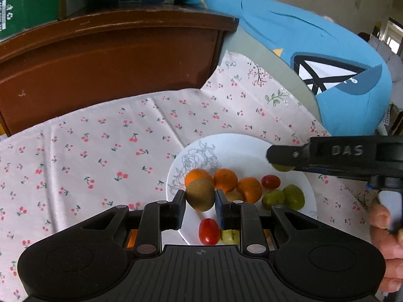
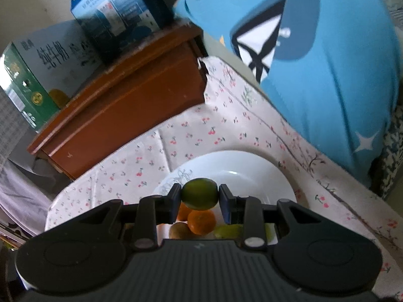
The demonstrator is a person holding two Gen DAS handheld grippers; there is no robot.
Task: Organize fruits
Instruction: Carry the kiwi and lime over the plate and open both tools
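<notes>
A white plate (image 1: 239, 148) with a grey flower print lies on the cherry-print cloth and holds oranges (image 1: 225, 179), red tomatoes (image 1: 208, 231) and green fruits (image 1: 293, 196). My left gripper (image 1: 200, 202) is shut on a brown kiwi (image 1: 200, 194) just above the plate's near left side. My right gripper (image 2: 200, 197) is shut on a green fruit (image 2: 200, 193) above the plate (image 2: 252, 166); oranges (image 2: 201, 221) and a kiwi (image 2: 178, 230) show below it. The right gripper also shows in the left wrist view (image 1: 279, 157), over the plate's right edge.
A brown wooden cabinet (image 1: 105, 58) stands behind the cloth with a green carton (image 1: 27, 2) and a blue box (image 2: 110, 7) on top. A blue pillow (image 1: 327, 58) lies at the right. The cherry-print cloth (image 1: 88, 156) stretches left of the plate.
</notes>
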